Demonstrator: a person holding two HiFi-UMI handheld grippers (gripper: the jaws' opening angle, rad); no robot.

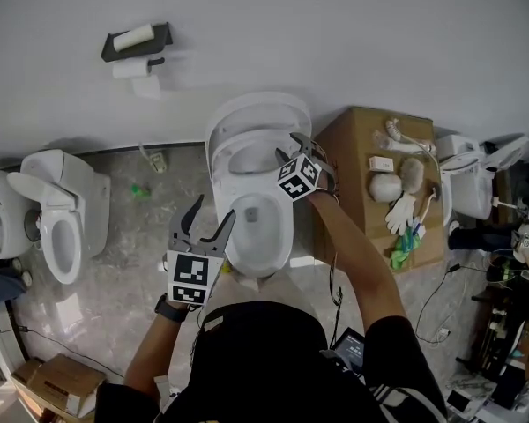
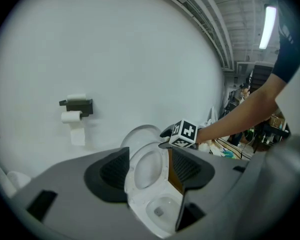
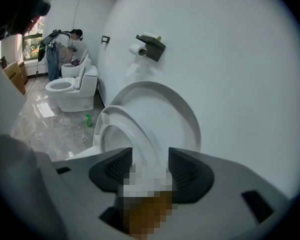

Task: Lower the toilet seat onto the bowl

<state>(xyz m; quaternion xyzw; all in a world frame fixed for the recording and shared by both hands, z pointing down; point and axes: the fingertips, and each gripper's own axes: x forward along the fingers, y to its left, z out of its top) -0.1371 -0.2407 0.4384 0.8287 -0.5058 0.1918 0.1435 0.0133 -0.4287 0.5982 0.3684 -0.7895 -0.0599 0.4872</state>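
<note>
A white toilet stands against the wall, its lid (image 1: 256,106) upright and its seat (image 1: 222,152) tilted up off the bowl (image 1: 263,232). My right gripper (image 1: 289,146) is at the seat's right edge. In the right gripper view the seat rim (image 3: 127,126) runs between the pads in front of the lid (image 3: 172,114), and the right gripper (image 3: 150,166) is shut on it. My left gripper (image 1: 212,210) hangs open by the bowl's front left with nothing in it. The left gripper (image 2: 150,171) looks at the seat (image 2: 145,159), the bowl (image 2: 160,211) and the right gripper (image 2: 165,135).
A toilet paper holder (image 1: 137,47) hangs on the wall to the left. A second toilet (image 1: 62,218) stands at the left and a third (image 1: 467,179) at the right. A cardboard box (image 1: 357,157) with gloves and small items stands against the toilet's right side. A green bottle (image 1: 139,189) lies on the floor.
</note>
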